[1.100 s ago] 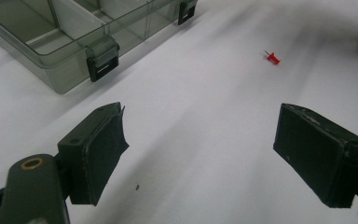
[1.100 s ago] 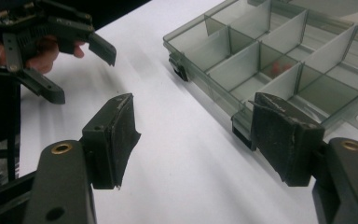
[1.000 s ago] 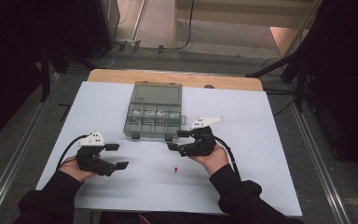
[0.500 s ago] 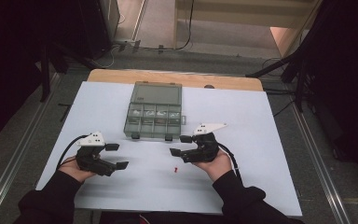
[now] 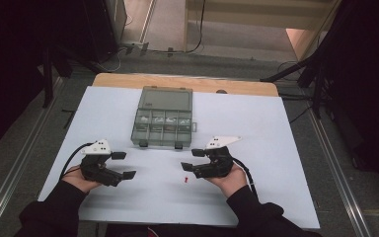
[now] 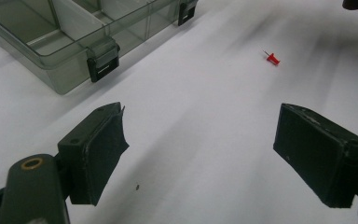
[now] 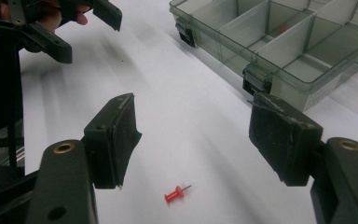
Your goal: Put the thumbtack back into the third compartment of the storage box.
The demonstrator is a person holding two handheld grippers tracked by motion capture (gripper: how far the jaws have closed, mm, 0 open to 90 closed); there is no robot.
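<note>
Since a second ago my right gripper (image 5: 193,160) has come back toward me and down the worktop (image 5: 286,148), away from the front edge of the compartment box (image 5: 164,116) and closer to the red pushpin (image 5: 184,179). My left gripper (image 5: 123,165) sits where it was.

Now, in the high view, the pushpin lies on the bare white surface between my two hands, just below and left of the right gripper's jaw tips and apart from them. In the right gripper view the pushpin (image 7: 176,193) rests on its side between the two black jaws, low in the picture, its metal point aimed up and to the right. Those jaws stand wide apart with nothing clamped; neither pad touches the pin.

From the left gripper view I see the pushpin (image 6: 272,58) farther off, up and to the right, well clear of that gripper's jaws. These are also spread wide and hold nothing.

The translucent grey box stands at the far side of the worktop with its lid folded back, and its divided compartments face up. Two dark latches (image 6: 103,65) show on its near wall. A small reddish item (image 7: 284,28) shows through one compartment, too blurred to identify.
</note>
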